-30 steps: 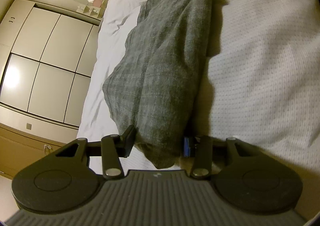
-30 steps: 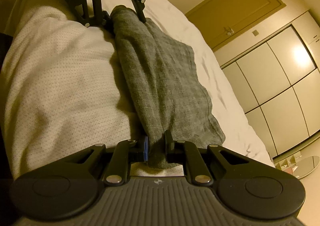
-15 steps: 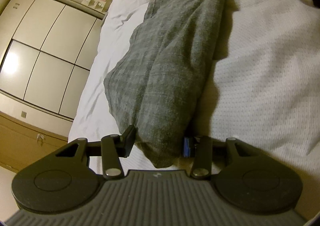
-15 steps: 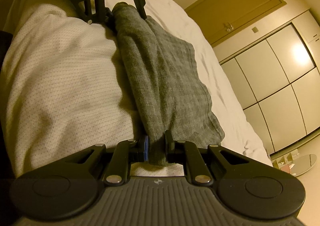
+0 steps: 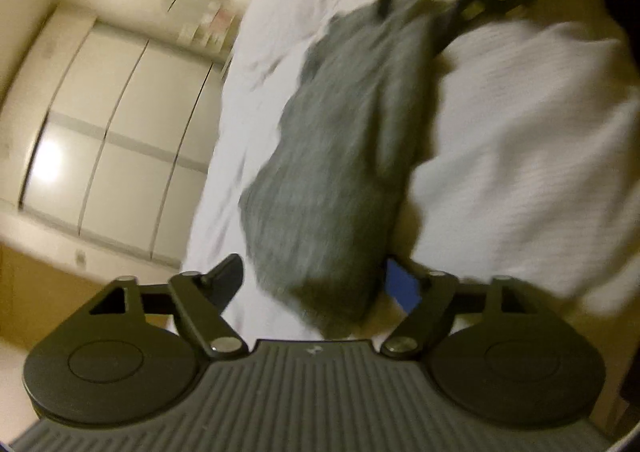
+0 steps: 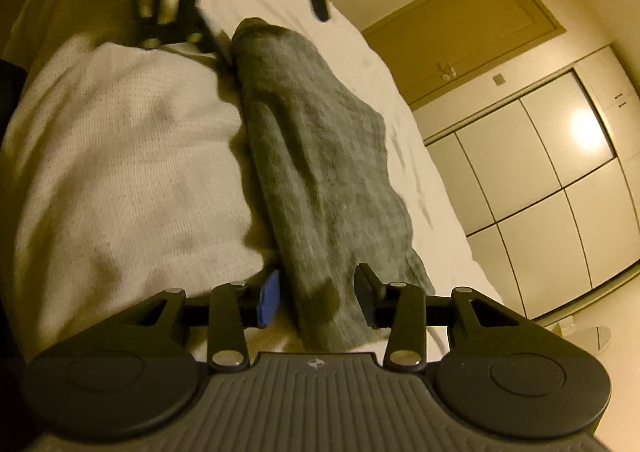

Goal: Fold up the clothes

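Two grippers stand at opposite ends of a grey garment (image 6: pixel 320 172), which lies as a long folded band on the white sheet (image 6: pixel 404 156) beside a cream blanket (image 6: pixel 128 156). The left gripper (image 5: pixel 316 276) is spread wide around one end. The right gripper (image 6: pixel 320 292) is likewise parted, its fingers clear of the cloth. Holding both ends would keep the fold edge straight as it settles. Half a second ago the right fingers pinched the cloth; they have since released it. The left view has also blurred, suggesting motion.
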Demonstrator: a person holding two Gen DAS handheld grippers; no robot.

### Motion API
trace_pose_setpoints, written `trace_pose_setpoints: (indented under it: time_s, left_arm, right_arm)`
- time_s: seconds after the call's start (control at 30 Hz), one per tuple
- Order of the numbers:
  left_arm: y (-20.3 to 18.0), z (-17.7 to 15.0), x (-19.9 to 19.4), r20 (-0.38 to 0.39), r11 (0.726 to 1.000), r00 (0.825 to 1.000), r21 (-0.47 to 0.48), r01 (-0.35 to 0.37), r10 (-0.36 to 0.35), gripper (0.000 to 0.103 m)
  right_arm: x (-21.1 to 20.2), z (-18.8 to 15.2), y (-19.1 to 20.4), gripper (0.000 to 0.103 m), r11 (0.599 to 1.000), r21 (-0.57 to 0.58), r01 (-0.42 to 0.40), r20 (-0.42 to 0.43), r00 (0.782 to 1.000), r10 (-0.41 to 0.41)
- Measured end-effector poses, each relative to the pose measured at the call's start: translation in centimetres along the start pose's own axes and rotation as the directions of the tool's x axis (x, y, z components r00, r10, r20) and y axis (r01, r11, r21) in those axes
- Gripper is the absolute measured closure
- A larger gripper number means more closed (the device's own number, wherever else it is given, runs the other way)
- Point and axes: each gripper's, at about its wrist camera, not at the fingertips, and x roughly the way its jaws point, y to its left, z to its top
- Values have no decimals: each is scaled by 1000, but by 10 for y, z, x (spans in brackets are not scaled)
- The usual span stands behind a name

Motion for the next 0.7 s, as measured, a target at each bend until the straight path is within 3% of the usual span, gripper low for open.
trace_pose_setpoints:
  time_s: [0.1,0.17,0.2,0.27,0.4,0.5,0.53,0.6,0.63,0.7]
  left_arm:
    - [-12,7,7,12,996,1000,86,-4,3,23]
    - [-13,8,18,4,995,1000,100,5,-5,21]
    - [-10,8,23,0,995,1000,100,6,-6,19]
    - [-4,8,32,-13,995,1000,100,4,-3,20]
    - [7,6,47,-67,994,998,110,-1,9,48]
    - [7,5,53,-82,991,997,130,22,-11,62]
    - [5,5,54,-81,990,997,140,30,-18,64]
    - [4,5,55,-84,990,996,133,36,-25,67]
    - [4,5,55,-84,992,996,123,36,-26,67]
    - [5,4,55,-85,993,996,107,38,-29,68]
  right_arm:
    - [5,4,0,65,1000,-11,9,-1,1000,-9]
    - [7,6,-11,91,999,35,-10,-1,1000,10]
    - [5,6,-20,98,997,78,-19,12,1000,18]
    - [-4,6,-34,101,991,132,-12,37,999,7]
    - [-16,3,-47,101,987,160,-8,60,998,-2]
    - [-14,0,-40,101,992,125,-7,56,998,0]
    - [-13,0,-35,100,995,102,2,55,998,-8]
    - [-10,0,-22,77,998,65,21,55,998,-24]
    - [-8,0,-16,59,998,50,25,58,998,-28]
    - [-4,2,-8,55,999,25,23,64,998,-25]
